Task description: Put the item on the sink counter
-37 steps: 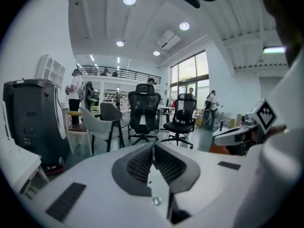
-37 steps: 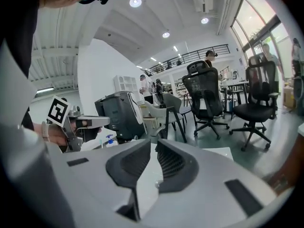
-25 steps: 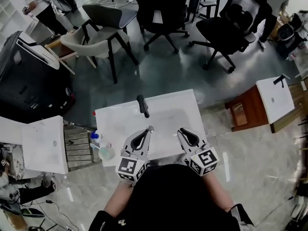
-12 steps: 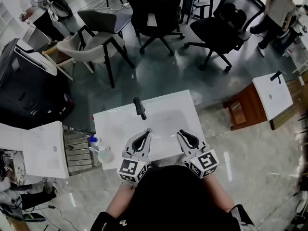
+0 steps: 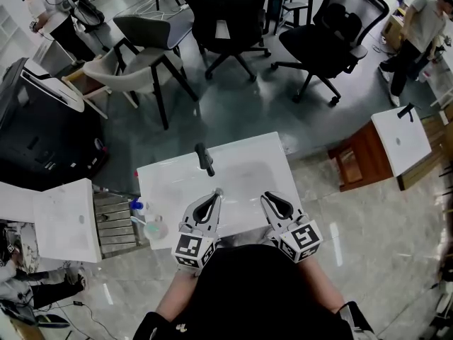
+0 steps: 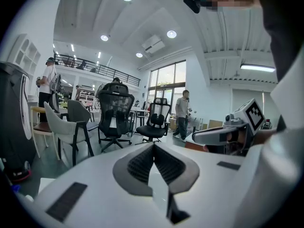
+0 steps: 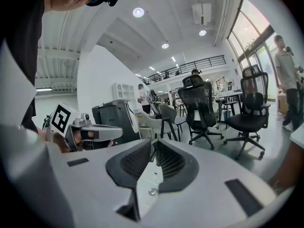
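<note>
We hold two grippers over the near edge of one white sink counter (image 5: 161, 179). The left gripper (image 5: 219, 191) has its jaws pressed together at the tips, with nothing between them. The right gripper (image 5: 262, 194) looks the same in its own view: its jaws meet at the tips and it grips nothing. Each carries one marker cube, and both cubes sit close to our dark torso.

The counter has one shallow basin (image 5: 249, 174) and one black faucet (image 5: 205, 159) at its far edge. We see nothing loose lying on its top.

Just left of the counter and off it, two small things stand near the edge of one grey slatted rack (image 5: 112, 225): one bottle with a blue cap (image 5: 137, 205) and one clear cup (image 5: 156, 226), close together. We cannot tell which of them is the item. Neither gripper touches either one.

Beyond the counter stand two black office chairs (image 5: 228, 9) and two lighter chairs (image 5: 131, 61) on a dark floor. Two more white sink tops show, one at the left (image 5: 64, 214) and one at the right (image 5: 402, 139). Two people (image 5: 49, 16) stand in the far corners.
</note>
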`<state>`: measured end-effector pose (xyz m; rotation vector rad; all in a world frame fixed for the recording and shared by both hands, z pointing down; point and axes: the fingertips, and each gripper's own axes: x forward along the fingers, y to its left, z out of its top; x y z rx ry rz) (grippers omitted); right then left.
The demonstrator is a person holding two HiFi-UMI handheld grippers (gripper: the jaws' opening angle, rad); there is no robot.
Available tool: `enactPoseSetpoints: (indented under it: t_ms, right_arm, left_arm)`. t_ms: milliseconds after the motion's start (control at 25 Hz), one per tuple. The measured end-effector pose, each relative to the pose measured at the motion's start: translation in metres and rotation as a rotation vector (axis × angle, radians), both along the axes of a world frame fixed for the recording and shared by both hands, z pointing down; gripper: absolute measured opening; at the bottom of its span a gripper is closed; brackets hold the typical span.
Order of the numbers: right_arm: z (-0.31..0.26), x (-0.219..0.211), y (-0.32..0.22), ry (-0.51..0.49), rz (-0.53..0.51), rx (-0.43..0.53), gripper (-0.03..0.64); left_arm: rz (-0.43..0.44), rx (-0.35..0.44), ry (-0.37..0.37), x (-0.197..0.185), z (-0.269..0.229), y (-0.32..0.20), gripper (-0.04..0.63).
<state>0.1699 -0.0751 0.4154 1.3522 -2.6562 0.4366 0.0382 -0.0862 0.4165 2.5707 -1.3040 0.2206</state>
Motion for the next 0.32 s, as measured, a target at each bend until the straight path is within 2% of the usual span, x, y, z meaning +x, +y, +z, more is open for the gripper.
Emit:
enactPoseSetpoints:
  t_ms: [320]
  right_arm:
    - [-0.0012, -0.001, -0.0024, -0.008, 0.003, 0.004, 0.06]
  left_arm:
    - [0.0, 0.0, -0.013, -0.0015, 0.0001, -0.0014, 0.021]
